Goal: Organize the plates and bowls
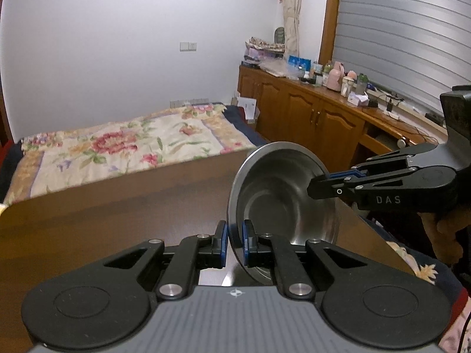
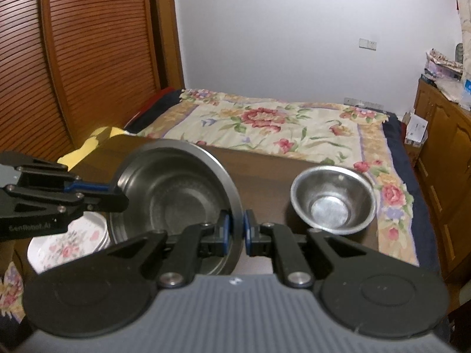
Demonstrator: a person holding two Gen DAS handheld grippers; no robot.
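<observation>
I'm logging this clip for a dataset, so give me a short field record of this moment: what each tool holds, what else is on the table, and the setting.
left tool: shut on the big bowl's rim
right tool: shut on the opposite rim of the same bowl
big bowl: steel, tilted, held by both tools
small bowl: steel, upright on the table, right of the big bowl
plates: floral stack, lower left, partly hidden
table: dark brown wood
setting: bedroom, with a floral bedspread behind the table
</observation>
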